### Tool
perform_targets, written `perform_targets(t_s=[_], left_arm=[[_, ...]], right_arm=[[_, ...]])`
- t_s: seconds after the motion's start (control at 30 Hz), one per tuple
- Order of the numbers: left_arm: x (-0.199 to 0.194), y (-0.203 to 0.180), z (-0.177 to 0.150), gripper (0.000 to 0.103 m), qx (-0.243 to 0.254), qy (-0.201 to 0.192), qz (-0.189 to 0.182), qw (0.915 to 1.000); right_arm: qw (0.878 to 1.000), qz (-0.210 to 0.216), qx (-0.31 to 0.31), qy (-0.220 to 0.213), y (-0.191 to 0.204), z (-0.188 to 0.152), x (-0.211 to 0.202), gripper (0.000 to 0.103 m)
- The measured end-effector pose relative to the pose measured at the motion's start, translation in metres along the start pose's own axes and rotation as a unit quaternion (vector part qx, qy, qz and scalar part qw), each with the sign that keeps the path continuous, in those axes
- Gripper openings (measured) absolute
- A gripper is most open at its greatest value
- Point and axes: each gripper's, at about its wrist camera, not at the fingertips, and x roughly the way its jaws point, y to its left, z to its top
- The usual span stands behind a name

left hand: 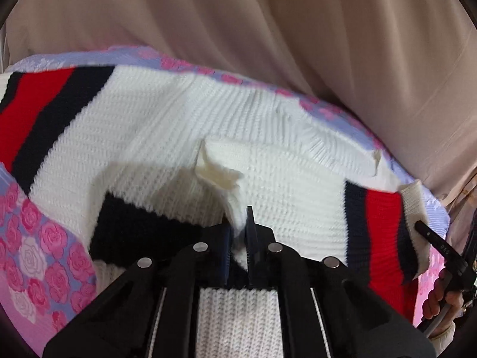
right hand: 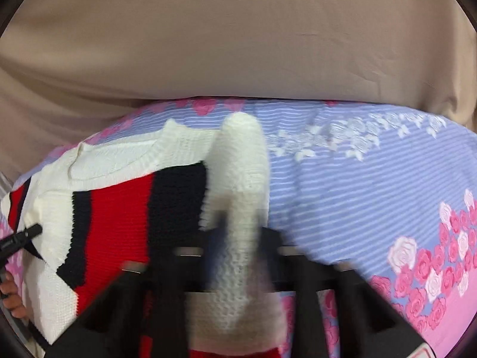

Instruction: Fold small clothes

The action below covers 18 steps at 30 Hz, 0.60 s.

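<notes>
Left wrist view: the left gripper pinches a fold of the white sweater, which lies spread on the flowered bedsheet below a beige curtain.

Right wrist view: the right gripper clamps the sweater's white sleeve, lifted above the sheet.

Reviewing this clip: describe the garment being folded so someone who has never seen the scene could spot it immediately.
Find the bedspread, lilac striped with pink roses, in front of a beige curtain. On it lies the sweater, gripped by the left tool and right tool. It is the only knit: chunky white, with red bands edged in navy.
</notes>
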Motion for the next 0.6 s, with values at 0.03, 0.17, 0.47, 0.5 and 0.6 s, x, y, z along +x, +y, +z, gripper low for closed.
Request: perform_targets(t_s=[0.03,0.17,0.47,0.5,0.6], left_arm=[[-0.010,-0.003,0.005,0.007,0.009,-0.021,0.001,0.9998],[-0.022,-0.014,0.007,0.007,0.040,-0.057,0.019,0.9974],[0.017,-0.017,-0.015,0.008,0.061,-0.023,0.050,0.9966],[0.017,-0.018,-0.016,0.008,0.062,-0.025,0.053,0.9964],[0.018,-0.023,-0.018,0.008,0.075,-0.030,0.069,0.9943]], right_arm=[[0.999,0.023,0.004,-0.031,0.001,0.000,-0.015,0.010],[0.998,-0.010,0.019,-0.059,-0.025,-0.006,-0.019,0.009],[0.997,0.004,0.037,-0.063,-0.028,-0.023,-0.070,0.016],[0.998,0.023,0.019,-0.053,-0.017,-0.029,-0.074,0.017],[0.999,0.006,-0.048,0.013,0.002,-0.046,-0.047,0.011]])
